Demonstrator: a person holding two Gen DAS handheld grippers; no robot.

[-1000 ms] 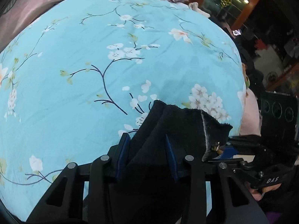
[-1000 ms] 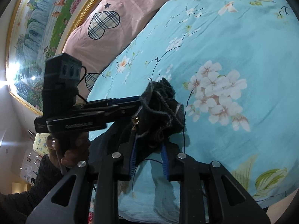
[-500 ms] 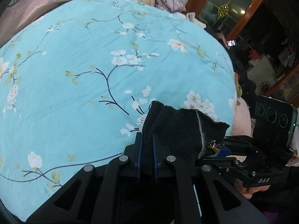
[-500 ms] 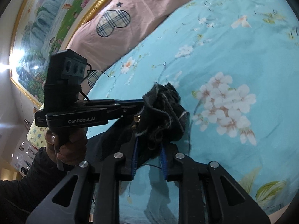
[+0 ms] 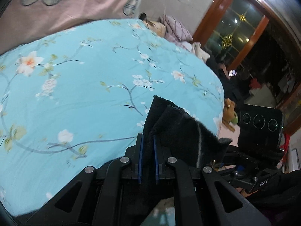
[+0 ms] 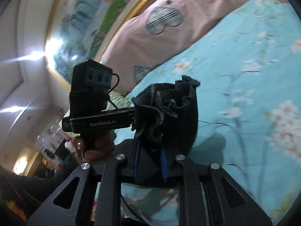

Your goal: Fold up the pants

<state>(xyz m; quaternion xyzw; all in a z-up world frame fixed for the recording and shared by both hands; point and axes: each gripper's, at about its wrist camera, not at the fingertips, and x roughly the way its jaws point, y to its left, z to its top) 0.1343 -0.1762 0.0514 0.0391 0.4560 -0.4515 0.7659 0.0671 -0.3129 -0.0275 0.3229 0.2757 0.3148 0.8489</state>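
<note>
The black pants [image 5: 180, 131] are held up over the blue flowered bedsheet [image 5: 94, 94]. My left gripper [image 5: 148, 141] is shut on one edge of the pants' top. My right gripper [image 6: 149, 146] is shut on the bunched black fabric [image 6: 169, 109] beside it. The right gripper shows at the right of the left wrist view [image 5: 254, 162], touching the pants' far corner. The left gripper shows in the right wrist view [image 6: 105, 120], held in a hand, its tip in the fabric. The rest of the pants hangs below, out of sight.
A pink quilt with checked hearts [image 6: 169, 30] lies at the head of the bed. A framed painting [image 6: 90, 18] hangs on the wall. Beyond the bed's far edge are a wooden-framed glass door [image 5: 235, 33], clothes and a soft toy [image 5: 229, 109].
Both grippers have lifted the pants higher off the bed and tilted up. The left jaws closed tight on the fabric about half a second ago and stay closed.
</note>
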